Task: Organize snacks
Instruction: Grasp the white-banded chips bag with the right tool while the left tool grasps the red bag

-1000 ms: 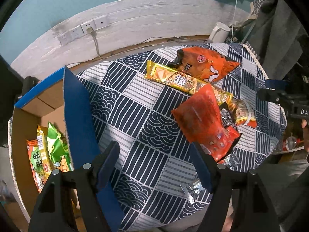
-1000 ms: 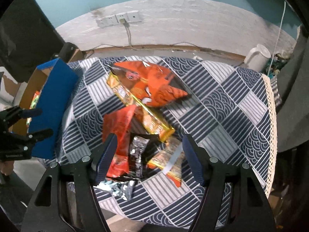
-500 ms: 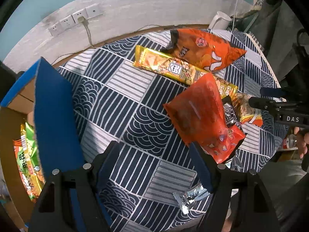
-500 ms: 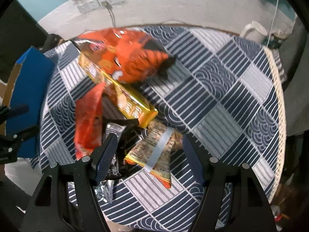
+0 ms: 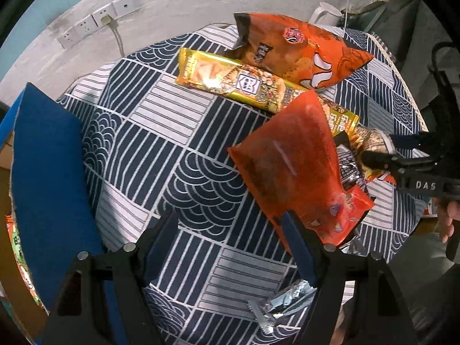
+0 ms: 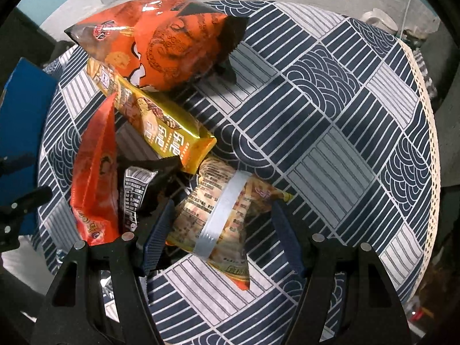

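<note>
Several snacks lie in a pile on the patterned tablecloth (image 5: 178,155): a big orange chip bag (image 5: 299,49) (image 6: 169,43), a long gold pack (image 5: 244,86) (image 6: 161,120), a red pouch (image 5: 299,166) (image 6: 95,178), a black-and-white wrapper (image 6: 136,192) and a yellow taped packet (image 6: 224,210). My right gripper (image 6: 222,221) is open, its jaws on either side of the taped packet. My left gripper (image 5: 230,230) is open and empty above the cloth, its right finger next to the red pouch. The right gripper also shows in the left wrist view (image 5: 391,152).
A cardboard box with a blue flap (image 5: 49,172) stands at the table's left edge, with green and orange snack bags inside it (image 5: 17,244). A silver wrapper (image 5: 284,307) lies at the near edge. A white mug (image 5: 325,11) and wall sockets (image 5: 95,26) are at the back.
Both grippers have moved forward and lower over the table. The right gripper's open jaws have come down around the taped yellow packet. The left has neared the red pouch.
</note>
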